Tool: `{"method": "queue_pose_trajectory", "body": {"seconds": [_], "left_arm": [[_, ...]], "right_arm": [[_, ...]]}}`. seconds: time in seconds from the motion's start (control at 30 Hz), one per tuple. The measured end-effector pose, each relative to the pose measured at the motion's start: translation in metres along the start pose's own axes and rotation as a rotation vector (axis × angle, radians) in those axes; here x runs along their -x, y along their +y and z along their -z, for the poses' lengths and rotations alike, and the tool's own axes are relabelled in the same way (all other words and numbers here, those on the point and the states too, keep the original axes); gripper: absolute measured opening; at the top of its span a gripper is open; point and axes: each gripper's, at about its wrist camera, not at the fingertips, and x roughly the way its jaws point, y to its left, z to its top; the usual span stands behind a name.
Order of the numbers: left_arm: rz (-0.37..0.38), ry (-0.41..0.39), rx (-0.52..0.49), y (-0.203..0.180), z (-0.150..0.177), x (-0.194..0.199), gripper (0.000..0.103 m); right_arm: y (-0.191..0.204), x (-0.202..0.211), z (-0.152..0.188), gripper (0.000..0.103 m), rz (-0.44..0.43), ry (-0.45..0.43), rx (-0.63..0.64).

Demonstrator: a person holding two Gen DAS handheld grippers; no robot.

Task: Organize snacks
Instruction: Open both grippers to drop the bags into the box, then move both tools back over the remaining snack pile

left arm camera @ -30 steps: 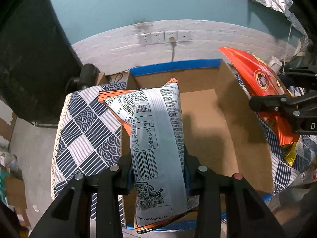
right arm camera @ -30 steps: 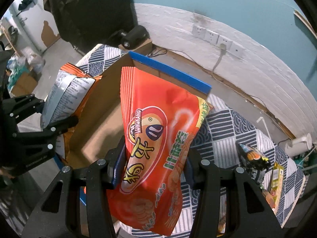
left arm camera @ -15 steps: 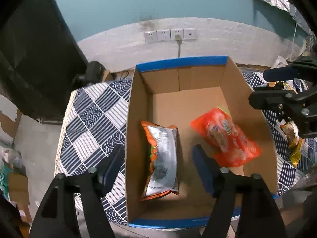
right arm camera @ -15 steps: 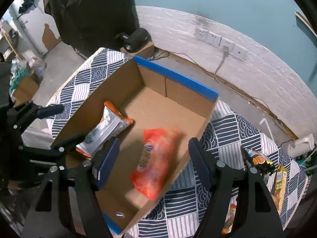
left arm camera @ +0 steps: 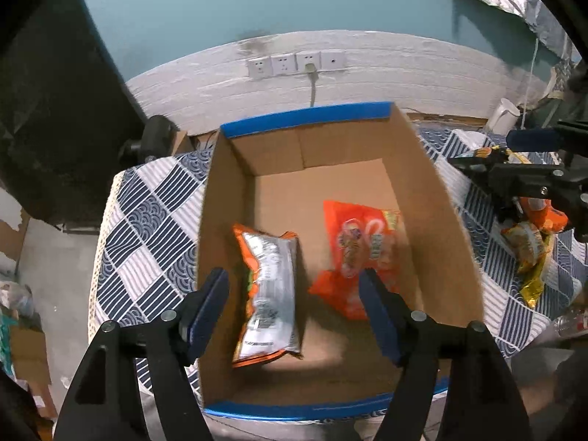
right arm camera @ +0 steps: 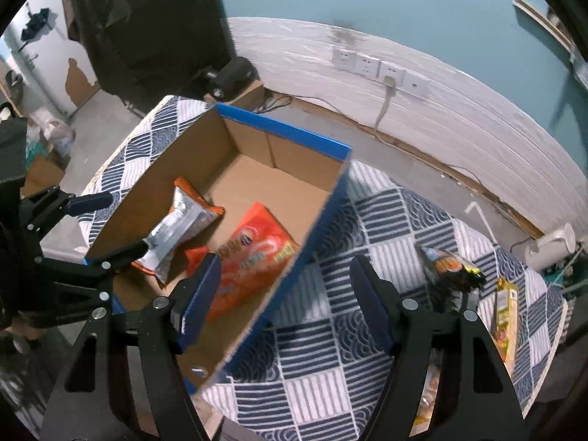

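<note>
A cardboard box (left arm camera: pixel 433 198) with blue-taped rims sits on the patterned tablecloth; it also shows in the right wrist view (right arm camera: pixel 294 275). Inside lie a silver-and-orange snack bag (left arm camera: pixel 270 290) (right arm camera: pixel 172 231) and an orange-red snack bag (left arm camera: pixel 362 246) (right arm camera: pixel 253 257). My left gripper (left arm camera: pixel 294 305) is open and empty above the box's near half. My right gripper (right arm camera: pixel 286 294) is open and empty over the box's right wall; it shows at the right in the left wrist view (left arm camera: pixel 514 180).
More snack packs lie on the cloth right of the box: a dark pack (right arm camera: pixel 448 268), a yellow pack (right arm camera: pixel 507 308), orange and yellow packs (left arm camera: pixel 529 250). A white jug (right arm camera: pixel 551 246) stands at the table's far right. Wall sockets (left arm camera: pixel 294 64) are behind.
Both grippers opened and dropped their bags into the box. Since half a second ago the right gripper has drifted right, toward the loose snacks, and both bags have settled.
</note>
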Motion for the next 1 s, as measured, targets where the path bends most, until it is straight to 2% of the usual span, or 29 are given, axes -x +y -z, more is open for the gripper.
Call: {"method": "queue_pose_trajectory", "body": {"seconds": [0.6,1.0], "left_arm": [[0.101,0.009,-0.106,-0.082,-0.021,0.010,0.075],[0.161,0.057,-0.188,-0.153,-0.032,0.002,0.076]], "right_arm": [[-0.105,0.045,0.062,0.073,0.083,-0.005,-0.151],[-0.180,0.068,0.091,0.073,0.155,0.000,-0.233]]}}
